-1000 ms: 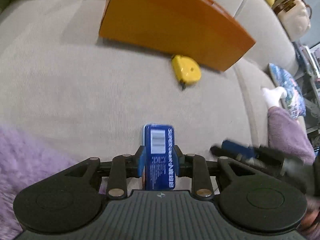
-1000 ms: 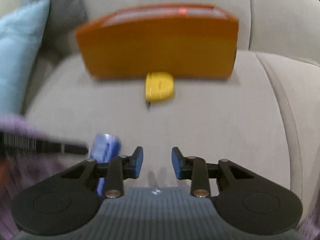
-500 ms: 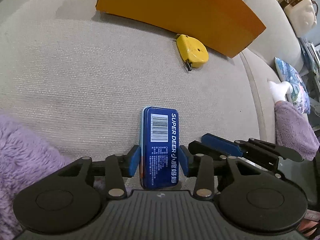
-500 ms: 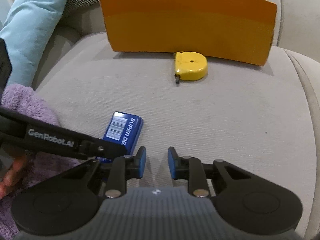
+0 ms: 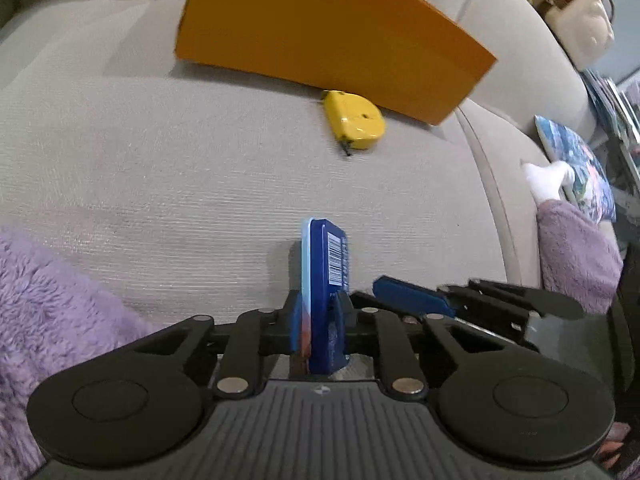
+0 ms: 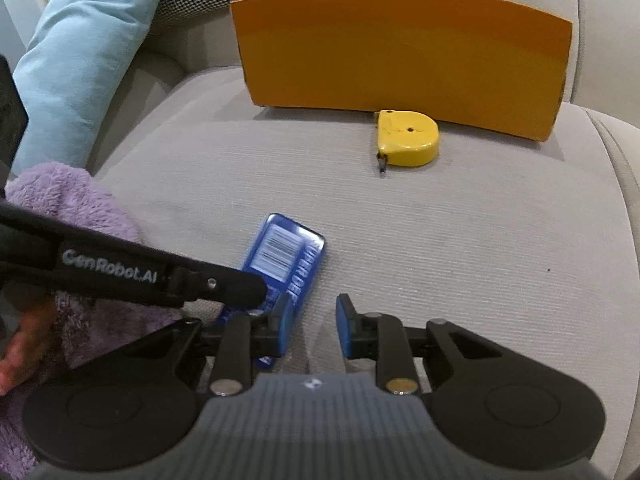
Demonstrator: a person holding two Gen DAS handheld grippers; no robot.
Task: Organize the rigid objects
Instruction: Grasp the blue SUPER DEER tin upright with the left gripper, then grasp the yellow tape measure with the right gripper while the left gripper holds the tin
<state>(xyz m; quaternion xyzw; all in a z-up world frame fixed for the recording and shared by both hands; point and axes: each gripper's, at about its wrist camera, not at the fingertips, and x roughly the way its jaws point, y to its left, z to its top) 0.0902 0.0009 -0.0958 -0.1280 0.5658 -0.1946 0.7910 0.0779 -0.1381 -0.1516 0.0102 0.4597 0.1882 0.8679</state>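
Standing on edge, blue tin (image 5: 325,292) lengthwise between left gripper (image 5: 318,316)

Two matching grippers, left (image 5: 319,320) and right (image 6: 311,326): matt black frames with a ribbed grey top plate bearing a small round emblem, flanked by large round black housings with shallow circular recesses. Black linkage bars pinned with silver rivet heads, ending in blue pads (image 6: 343,326) on short black fingers (image 5: 339,312). White "GenRobot.AI" lettering along the side of the left unit, with a small screw just past it; fluffy lilac sleeves (image 5: 60,304), and a hand (image 6: 18,344) partly seen at the frame edge.
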